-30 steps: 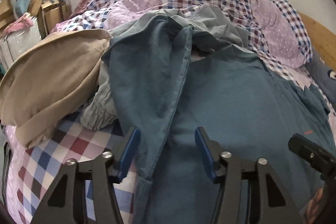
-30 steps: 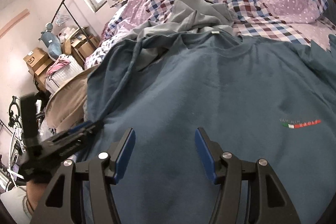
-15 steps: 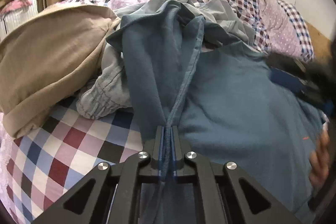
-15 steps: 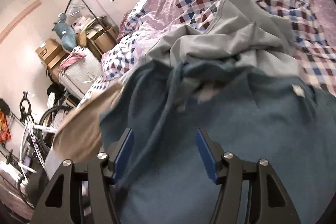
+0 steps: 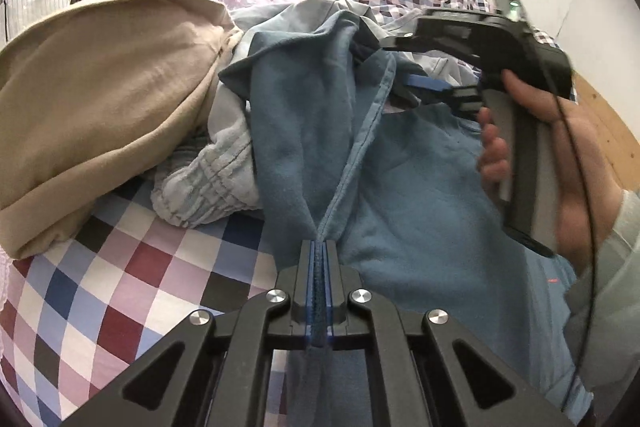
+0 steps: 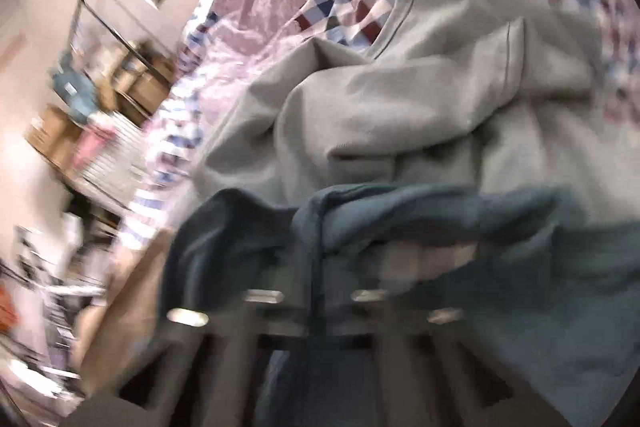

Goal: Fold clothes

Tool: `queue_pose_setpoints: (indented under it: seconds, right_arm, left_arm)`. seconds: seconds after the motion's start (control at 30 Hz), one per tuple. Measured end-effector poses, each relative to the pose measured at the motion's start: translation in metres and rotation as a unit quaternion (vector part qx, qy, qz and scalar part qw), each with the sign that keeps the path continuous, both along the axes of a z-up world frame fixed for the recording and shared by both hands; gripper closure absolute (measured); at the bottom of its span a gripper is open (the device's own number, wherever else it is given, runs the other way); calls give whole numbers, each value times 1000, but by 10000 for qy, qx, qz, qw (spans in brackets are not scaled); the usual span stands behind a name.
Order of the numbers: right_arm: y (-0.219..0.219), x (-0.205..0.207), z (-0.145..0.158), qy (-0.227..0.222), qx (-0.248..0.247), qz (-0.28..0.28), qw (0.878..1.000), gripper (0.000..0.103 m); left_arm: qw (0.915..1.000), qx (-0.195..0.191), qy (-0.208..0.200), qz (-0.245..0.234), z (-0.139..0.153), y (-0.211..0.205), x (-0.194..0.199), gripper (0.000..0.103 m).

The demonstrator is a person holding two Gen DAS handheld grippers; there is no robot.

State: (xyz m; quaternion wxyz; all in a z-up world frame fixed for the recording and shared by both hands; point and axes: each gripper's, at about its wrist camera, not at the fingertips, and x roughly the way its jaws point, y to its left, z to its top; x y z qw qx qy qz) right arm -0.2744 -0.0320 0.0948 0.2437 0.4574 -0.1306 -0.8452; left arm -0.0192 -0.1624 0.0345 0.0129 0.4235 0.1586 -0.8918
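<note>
Crowding blue shirt (image 5: 420, 195): beige garment (image 5: 104, 99), grey clothes (image 6: 400, 99).

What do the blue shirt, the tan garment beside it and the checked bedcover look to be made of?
Blue shirt: soft matte knit, probably cotton jersey or light fleece, going by its faintly fuzzy surface and stitched hem. Tan garment: smooth, thicker matte cloth, perhaps cotton; it lies in broad rounded folds. Checked bedcover: thin, flat printed fabric, likely cotton or a blend.

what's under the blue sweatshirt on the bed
The checkered bedsheet shows beside the blue sweatshirt, and a pale grey garment pokes out from under its folded sleeve. The rest is covered.
</note>
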Motion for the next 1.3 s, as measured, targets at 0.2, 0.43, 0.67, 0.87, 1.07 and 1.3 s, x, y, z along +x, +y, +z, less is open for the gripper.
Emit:
queue_pose_setpoints:
  seconds: [0.2, 0.43, 0.67, 0.87, 1.07, 1.3]
  right_arm:
    - [44, 80, 83, 1456, -109, -460, 9882, 100]
    - [84, 192, 94, 1594, 40, -27, 9872, 96]
    - [122, 244, 70, 1115, 217, 686, 9912, 59]
    - [151, 264, 57, 1131, 682, 745, 9884, 42]
    - [154, 253, 20, 874, 1414, 611, 9842, 42]
    - [132, 228, 0, 891, 1148, 809, 9861, 42]
  left_arm:
    - [9999, 40, 138, 3, 6, -5, 5, 101]
    - [9996, 41, 228, 190, 13, -14, 14, 101]
    - [9976, 203, -30, 657, 7, -39, 23, 101]
    - [9958, 221, -79, 881, 4, -48, 27, 101]
    - [9939, 436, -261, 976, -7, -55, 22, 101]
    - [9940, 414, -296, 966, -8, -52, 20, 101]
